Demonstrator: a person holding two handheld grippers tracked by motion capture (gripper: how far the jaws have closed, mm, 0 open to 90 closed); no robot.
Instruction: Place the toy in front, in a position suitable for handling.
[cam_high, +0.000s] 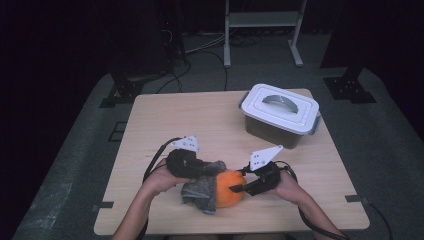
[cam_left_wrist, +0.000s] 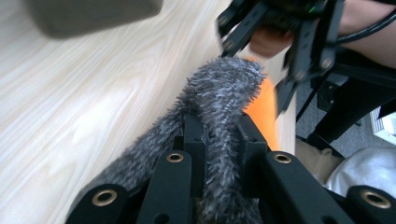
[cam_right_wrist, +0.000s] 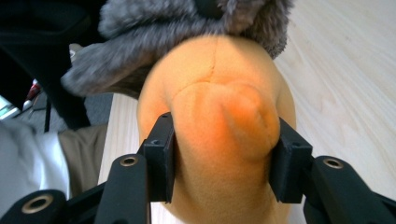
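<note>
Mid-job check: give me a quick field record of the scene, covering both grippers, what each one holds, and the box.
left gripper: shut on the grey furry cloth
right gripper: jaws pressed on the orange plush ball, which bulges between them
cloth and ball: touching, cloth draped against the ball's left side in the high view
lidded white box: far right of the wooden table, lid on, apart from the grippers

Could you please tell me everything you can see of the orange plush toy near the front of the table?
The orange plush toy is soft and rounded, with a stitched seam and a small bump. It sits near the table's front edge, part wrapped in a shaggy grey cover. The right gripper squeezes its orange end between both pads; the left gripper pinches the grey cover.
</note>
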